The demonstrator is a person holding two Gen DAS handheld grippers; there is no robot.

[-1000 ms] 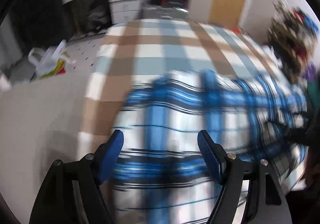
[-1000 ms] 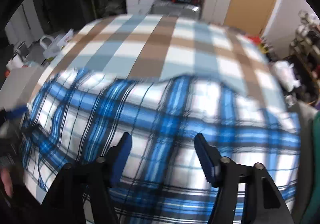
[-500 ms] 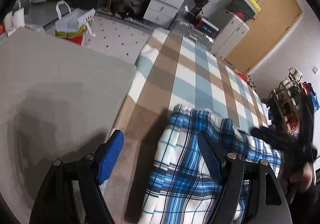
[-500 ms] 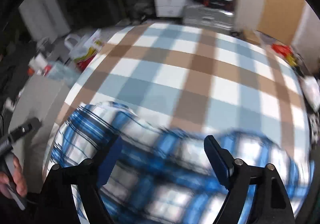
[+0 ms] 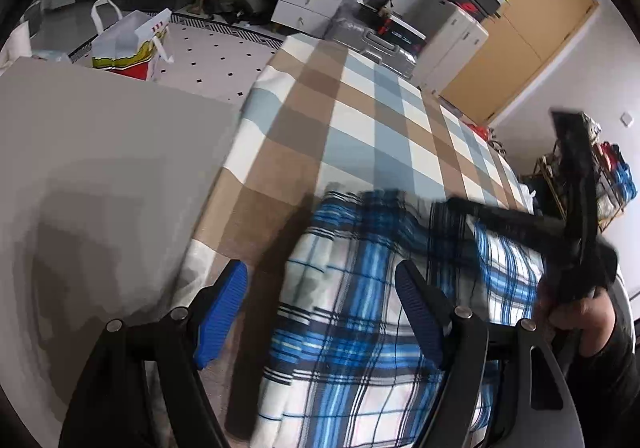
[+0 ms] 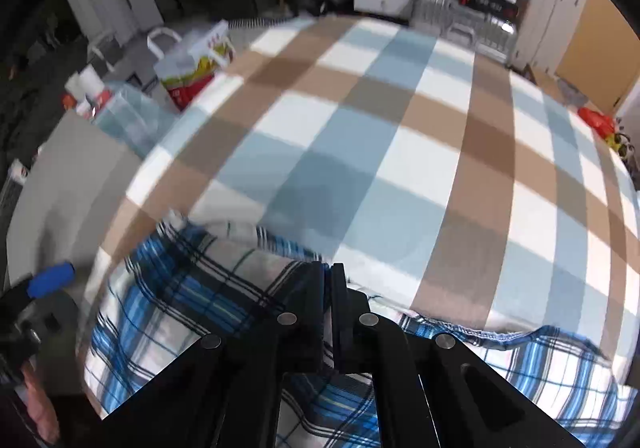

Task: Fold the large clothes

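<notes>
Inspecting: one moment of folding on a bed (image 6: pixel 460 152) covered with a brown, pale-blue and white checked blanket.
Garment: a blue, white and black plaid fabric garment (image 5: pixel 360 308) lies bunched at the near edge of the bed, its long axis running across both views.
Right gripper (image 6: pixel 326 276): jaws have just been closing and now stand pressed together at the garment's far hem; a thin fold of cloth appears caught between them, though blur makes this uncertain.
Left gripper (image 5: pixel 320 312): jaws spread wide, nothing pinched; its blue ribbed pads (image 5: pixel 224 308) hang above the garment's left end and the blanket beside it.
Deciding relation: the hem runs sideways from the right gripper toward the left gripper.
Judgement: the left gripper is nearer the free end and would need to drop onto that end.
</notes>
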